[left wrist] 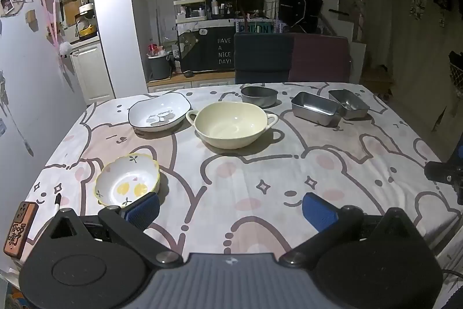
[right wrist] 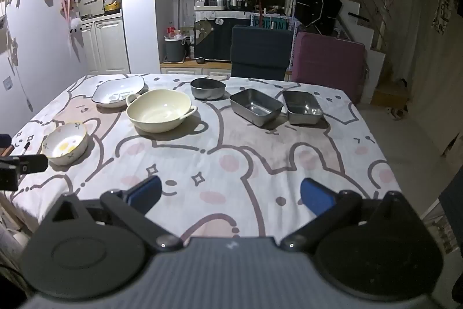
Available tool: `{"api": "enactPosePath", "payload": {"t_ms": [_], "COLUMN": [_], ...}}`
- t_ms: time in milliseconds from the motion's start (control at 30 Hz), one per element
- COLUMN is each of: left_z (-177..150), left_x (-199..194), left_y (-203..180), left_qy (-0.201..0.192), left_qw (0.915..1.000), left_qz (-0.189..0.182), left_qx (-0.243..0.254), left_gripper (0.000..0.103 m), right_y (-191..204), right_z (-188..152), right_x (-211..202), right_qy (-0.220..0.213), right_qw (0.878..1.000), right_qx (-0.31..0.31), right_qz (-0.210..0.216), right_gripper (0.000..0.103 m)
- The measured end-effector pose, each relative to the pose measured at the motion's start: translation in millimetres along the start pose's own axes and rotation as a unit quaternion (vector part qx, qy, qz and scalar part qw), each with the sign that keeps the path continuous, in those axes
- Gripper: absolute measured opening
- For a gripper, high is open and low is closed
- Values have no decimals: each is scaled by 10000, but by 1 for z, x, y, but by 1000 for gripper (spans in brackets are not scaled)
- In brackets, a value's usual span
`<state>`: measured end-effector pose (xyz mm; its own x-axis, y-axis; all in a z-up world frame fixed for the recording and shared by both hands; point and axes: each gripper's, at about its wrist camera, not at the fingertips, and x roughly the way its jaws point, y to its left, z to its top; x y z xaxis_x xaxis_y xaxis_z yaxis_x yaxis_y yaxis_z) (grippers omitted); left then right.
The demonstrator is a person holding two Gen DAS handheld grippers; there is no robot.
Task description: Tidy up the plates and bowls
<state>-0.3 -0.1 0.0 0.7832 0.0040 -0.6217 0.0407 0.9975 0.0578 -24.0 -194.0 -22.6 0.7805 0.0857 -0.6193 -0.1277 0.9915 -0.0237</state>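
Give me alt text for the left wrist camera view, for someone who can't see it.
The open left gripper hovers empty over a table covered in a cartoon bear cloth. Spread across it are a small lemon-print bowl nearest the gripper, a cream two-handled bowl, a white dark-rimmed dish, a dark round tin and two rectangular metal trays.

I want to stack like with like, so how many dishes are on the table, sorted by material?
Ceramic: 3 – small yellow-rimmed lemon-print bowl, large cream two-handled bowl, white dark-rimmed plate
Metal: 3 – round dark metal tin, two rectangular steel trays
Total: 6
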Motion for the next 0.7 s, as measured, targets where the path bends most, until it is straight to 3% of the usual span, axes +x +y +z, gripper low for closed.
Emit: {"api": "enactPosePath", "payload": {"t_ms": [700], "left_z": [0], "left_x": [0], "left_y": [0], "left_qy": [7], "left_qw": [10000], "left_qz": [-20], "left_qx": [-4], "left_gripper": [103], "right_y": [-1], "right_z": [0], "right_x": [0], "right_qy": [5], "right_qw": [10000], "right_qx": [16], "right_qz": [12], "right_gripper": [103]}}
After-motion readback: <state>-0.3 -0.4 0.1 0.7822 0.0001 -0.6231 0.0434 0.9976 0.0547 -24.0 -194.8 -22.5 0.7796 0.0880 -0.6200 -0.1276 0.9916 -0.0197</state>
